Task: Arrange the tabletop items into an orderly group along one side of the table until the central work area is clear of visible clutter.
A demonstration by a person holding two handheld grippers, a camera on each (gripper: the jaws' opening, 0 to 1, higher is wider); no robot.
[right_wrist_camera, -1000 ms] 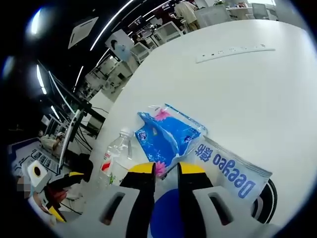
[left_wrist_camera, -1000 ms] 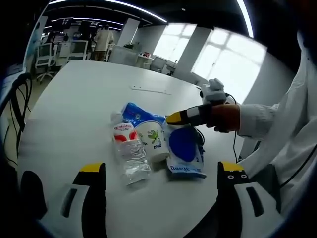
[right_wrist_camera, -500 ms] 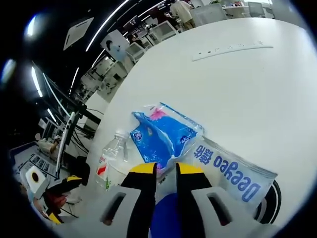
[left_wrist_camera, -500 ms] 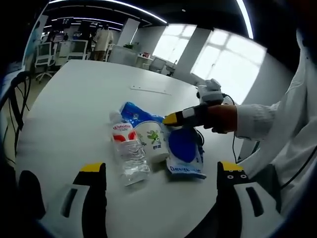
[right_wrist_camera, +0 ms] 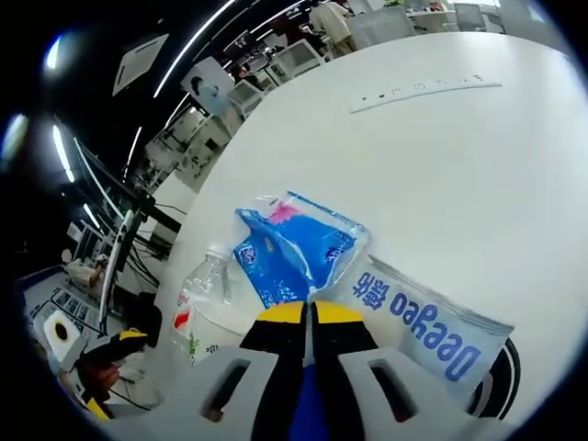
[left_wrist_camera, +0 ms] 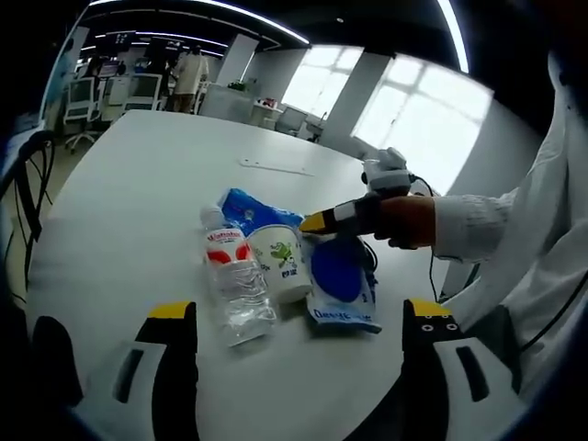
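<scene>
Four items are seen bunched mid-table point(left_wrist_camera: 119, 184): water bottle point(left_wrist_camera: 234, 280), paper cup point(left_wrist_camera: 278, 262), blue pouch point(left_wrist_camera: 248, 208), wipes pack point(left_wrist_camera: 340, 285). Right gripper point(right_wrist_camera: 309, 313) is pinched on the wipes pack; left gripper point(left_wrist_camera: 299, 317) is held wide, empty. Relocation to one side is judged still pending.

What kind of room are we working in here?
Likely an open-plan office: a large white table, office chairs and desks behind it, strip ceiling lights and big windows.

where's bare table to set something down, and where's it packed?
Free: the wide white table beyond the cluster, up to the long strip, and the stretch in front of the left gripper. Packed: water bottle, paper cup, blue pouch and Deeyeo pack sit tight together, right gripper over them.
</scene>
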